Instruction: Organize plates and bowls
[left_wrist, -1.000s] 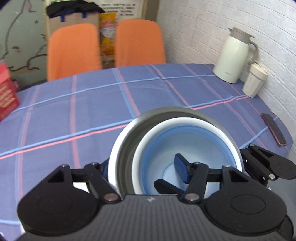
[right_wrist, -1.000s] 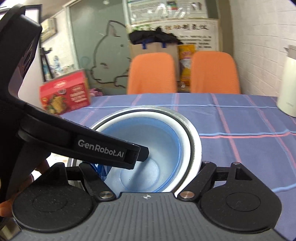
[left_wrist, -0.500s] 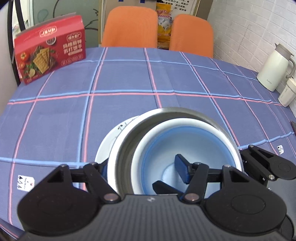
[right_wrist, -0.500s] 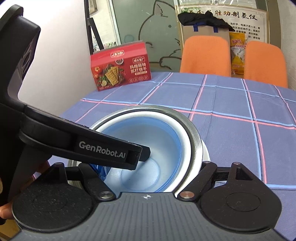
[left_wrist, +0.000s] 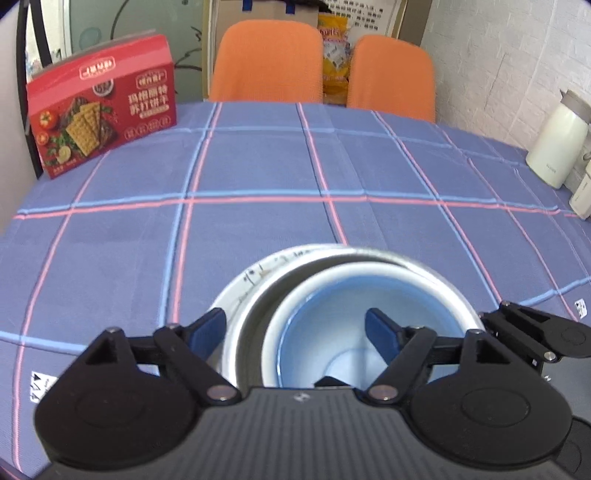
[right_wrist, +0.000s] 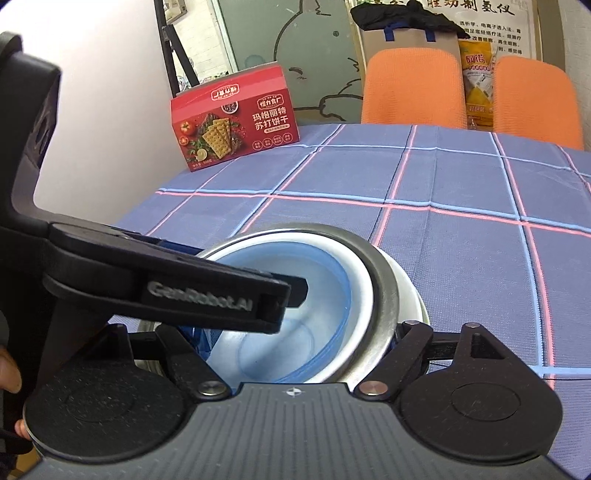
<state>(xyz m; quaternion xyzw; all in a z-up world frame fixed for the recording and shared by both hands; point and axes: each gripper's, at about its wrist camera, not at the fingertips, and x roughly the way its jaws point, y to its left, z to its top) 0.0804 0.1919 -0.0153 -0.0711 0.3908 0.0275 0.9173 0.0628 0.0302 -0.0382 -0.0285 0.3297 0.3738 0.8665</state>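
Gripping a nested stack from both sides, the left gripper (left_wrist: 295, 328) has its fingers (left_wrist: 380, 332) astride the rims of the blue bowl (left_wrist: 332, 332) and metal bowl (left_wrist: 424, 269); right gripper (right_wrist: 295, 332) clamps the opposite rim; stack sits on a white plate (left_wrist: 236, 291) above the checked surface (left_wrist: 258, 229).

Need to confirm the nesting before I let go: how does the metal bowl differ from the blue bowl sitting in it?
The metal bowl is wider and bare steel; the blue bowl is smaller, pale blue inside with a white rim. The metal bowl sits on a white plate; the blue bowl nests inside it, off-centre. Both are round, upright and seem empty, with the left gripper and right gripper straddling their rims.
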